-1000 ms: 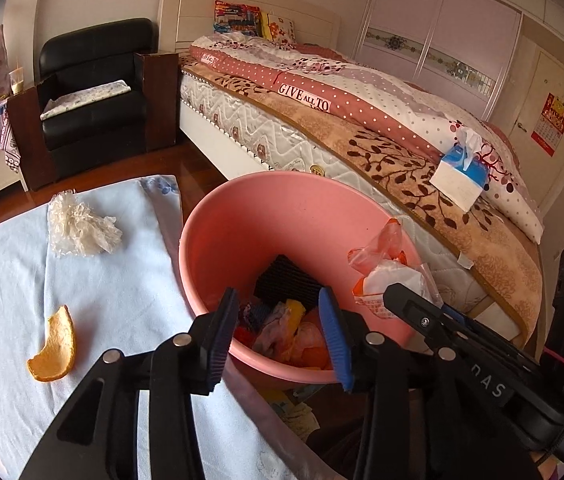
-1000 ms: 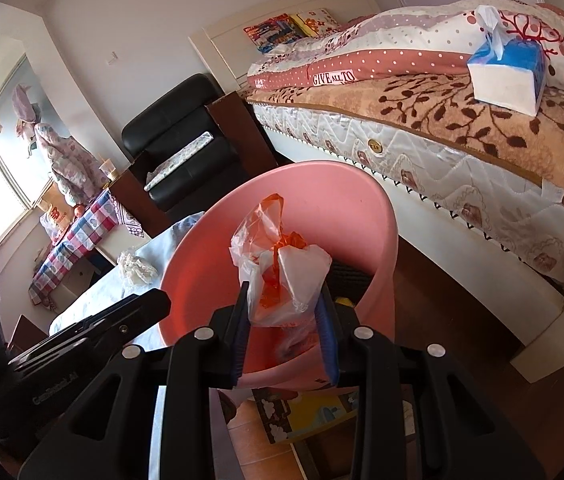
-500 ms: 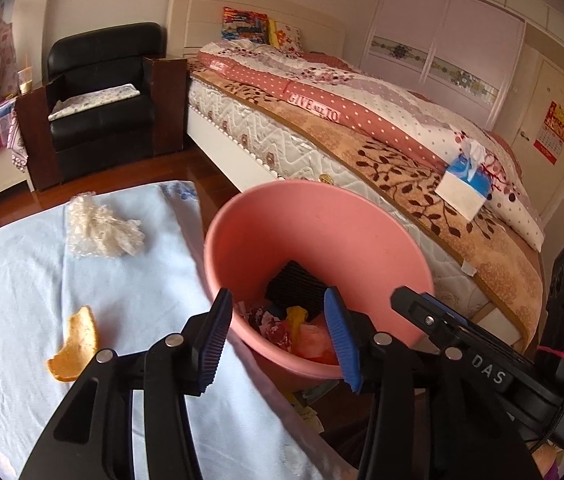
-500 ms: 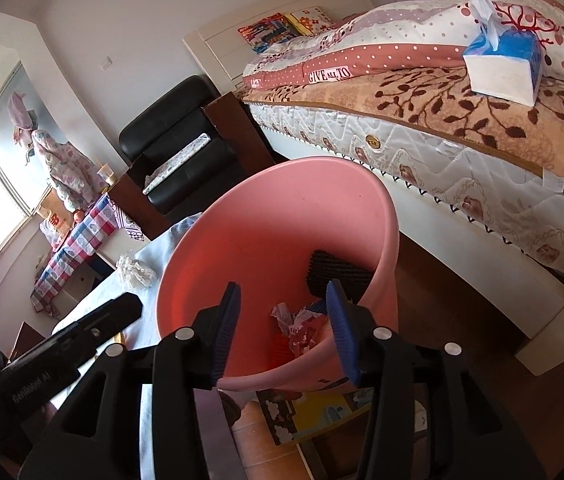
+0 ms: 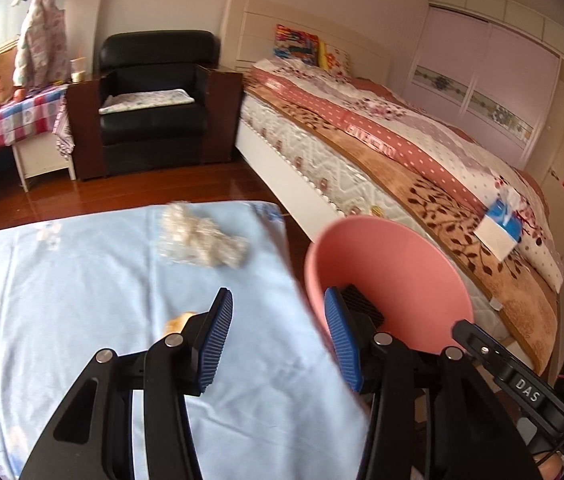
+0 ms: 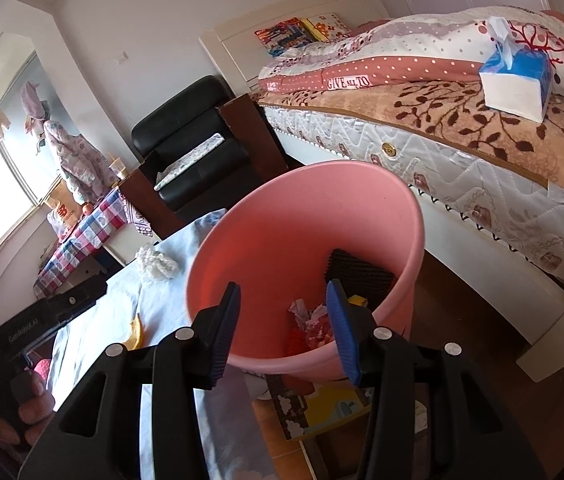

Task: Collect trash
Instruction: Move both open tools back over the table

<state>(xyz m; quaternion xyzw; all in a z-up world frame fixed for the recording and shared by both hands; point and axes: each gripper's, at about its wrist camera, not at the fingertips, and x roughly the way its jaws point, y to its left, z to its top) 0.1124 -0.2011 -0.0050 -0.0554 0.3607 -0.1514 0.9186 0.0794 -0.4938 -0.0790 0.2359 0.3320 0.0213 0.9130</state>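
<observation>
Both tools tilted down, empty.
Right tool [image 6: 283,330] gapes over the pink bin [image 6: 365,200]; left tool [image 5: 280,338] open above the blue-clothed surface [image 5: 62,280], orange peel [image 5: 178,322] pointing away.

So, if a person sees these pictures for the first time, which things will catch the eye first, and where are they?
The pink bin dominates: it stands between the table edge and the bed, with colourful trash at its bottom and the open right gripper above it. On the light blue tablecloth lie a crumpled white wad and an orange peel. A blue and white tissue box sits on the bed.
</observation>
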